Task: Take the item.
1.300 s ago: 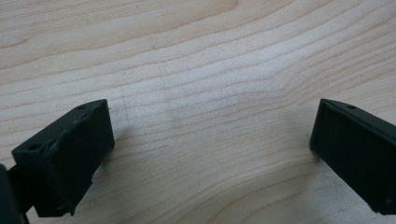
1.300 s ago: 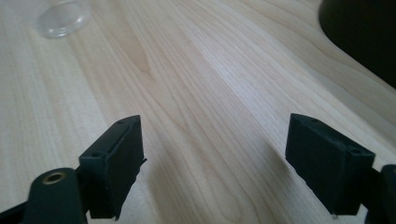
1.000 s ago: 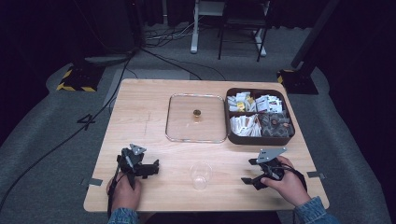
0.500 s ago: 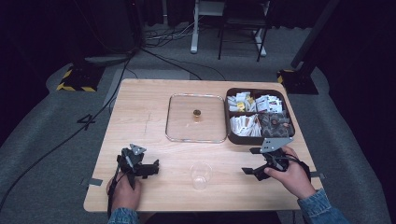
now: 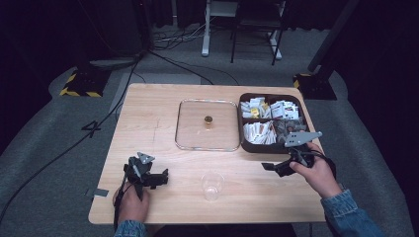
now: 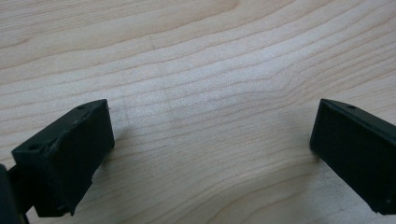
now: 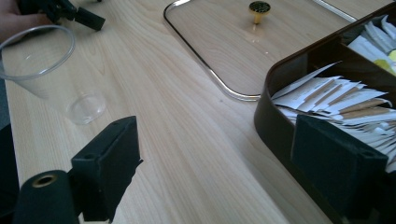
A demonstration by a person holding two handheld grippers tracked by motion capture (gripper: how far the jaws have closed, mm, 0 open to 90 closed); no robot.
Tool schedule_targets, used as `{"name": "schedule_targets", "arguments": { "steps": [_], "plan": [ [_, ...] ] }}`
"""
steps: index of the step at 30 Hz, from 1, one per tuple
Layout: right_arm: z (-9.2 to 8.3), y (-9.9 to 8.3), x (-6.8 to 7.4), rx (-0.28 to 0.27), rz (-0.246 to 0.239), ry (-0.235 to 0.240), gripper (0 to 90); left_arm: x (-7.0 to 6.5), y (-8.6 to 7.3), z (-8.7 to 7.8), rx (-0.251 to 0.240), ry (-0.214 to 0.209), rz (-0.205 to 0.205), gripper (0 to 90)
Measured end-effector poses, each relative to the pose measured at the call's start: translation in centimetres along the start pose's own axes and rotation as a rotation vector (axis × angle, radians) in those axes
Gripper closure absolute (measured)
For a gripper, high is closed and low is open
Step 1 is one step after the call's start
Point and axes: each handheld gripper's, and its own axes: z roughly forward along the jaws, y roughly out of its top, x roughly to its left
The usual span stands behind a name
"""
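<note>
In the right gripper view, the brown box (image 7: 299,93) ran off the frame at three o'clock, and the right jaw hid part of its near wall. The glass lid (image 7: 219,42) was cut off at twelve o'clock. From the high view, the packets (image 5: 269,118) were too small to read, possibly tea sachets.
</note>
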Motion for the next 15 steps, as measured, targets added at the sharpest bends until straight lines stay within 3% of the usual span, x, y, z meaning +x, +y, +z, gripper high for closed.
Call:
{"name": "schedule_targets", "arguments": {
  "steps": [4, 10, 15],
  "plan": [
    [-0.7, 0.3, -1.5, -0.015, 0.023, -0.014, 15.8, -0.1, -0.1, -0.1, -0.001, -0.004, -0.006, 0.2],
    [-1.4, 1.2, -3.3, -0.035, 0.011, -0.043, 15.7, 0.1, -0.2, -0.2, -0.003, -0.005, 0.004, 0.2],
    [-1.8, 1.6, -5.3, -0.054, -0.021, -0.117, 15.9, 0.1, -0.2, -0.2, -0.003, -0.005, 0.004, 0.2]
  ]
}}
